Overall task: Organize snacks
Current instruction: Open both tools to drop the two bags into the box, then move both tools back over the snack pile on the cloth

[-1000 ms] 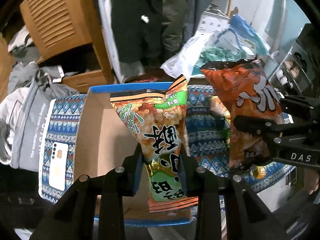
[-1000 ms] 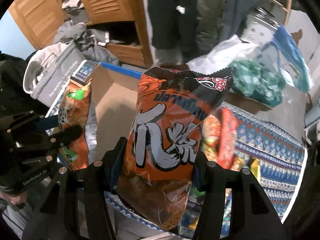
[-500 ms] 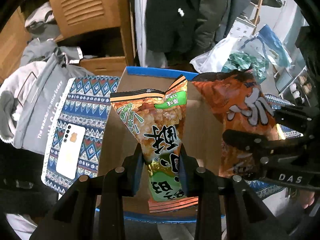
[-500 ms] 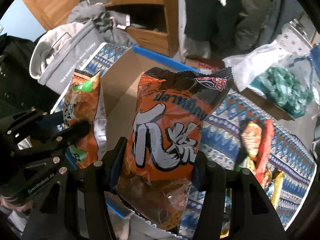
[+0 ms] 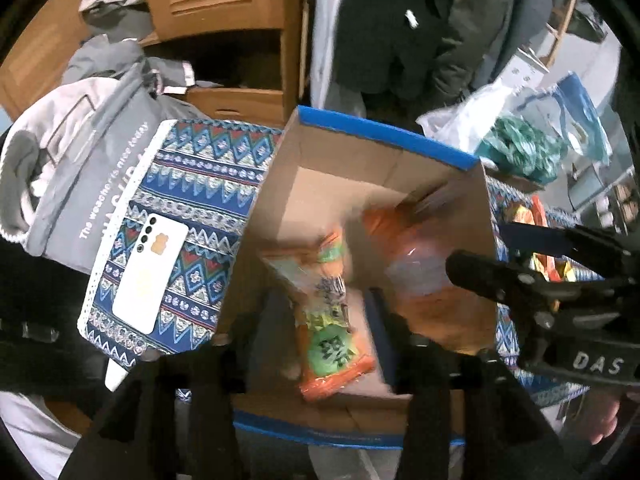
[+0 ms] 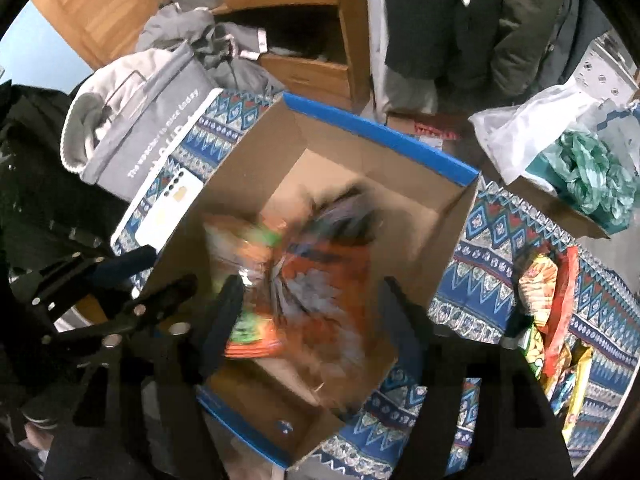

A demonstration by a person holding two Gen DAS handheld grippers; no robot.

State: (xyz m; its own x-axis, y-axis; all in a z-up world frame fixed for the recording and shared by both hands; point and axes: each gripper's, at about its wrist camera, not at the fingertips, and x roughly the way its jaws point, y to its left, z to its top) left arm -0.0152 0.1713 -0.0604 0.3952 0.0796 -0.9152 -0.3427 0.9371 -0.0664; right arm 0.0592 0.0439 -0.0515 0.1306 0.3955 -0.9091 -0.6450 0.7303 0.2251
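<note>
Open brown cardboard box with blue-taped rim (image 5: 384, 136) fills frame centre, collecting point for snacks. Inside, blurred: large orange chip bag (image 6: 320, 292), smaller orange-green snack packet (image 5: 328, 320) (apparently just dropped). Left gripper (image 5: 316, 344) spread, empty; right gripper (image 6: 312, 312) likewise.

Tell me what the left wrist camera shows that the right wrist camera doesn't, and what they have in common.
Only the left wrist view shows the whole white phone lying on the patterned cloth, and the DAS lettering on the right gripper.

Only the right wrist view shows the pile of loose snack packets waiting on the cloth to the right of the box, and the left gripper from the side.

Both show the blue-edged cardboard box, the green-labelled snack bag and orange snack bag blurred inside it, both pairs of fingers spread apart, and the grey tote bag.
</note>
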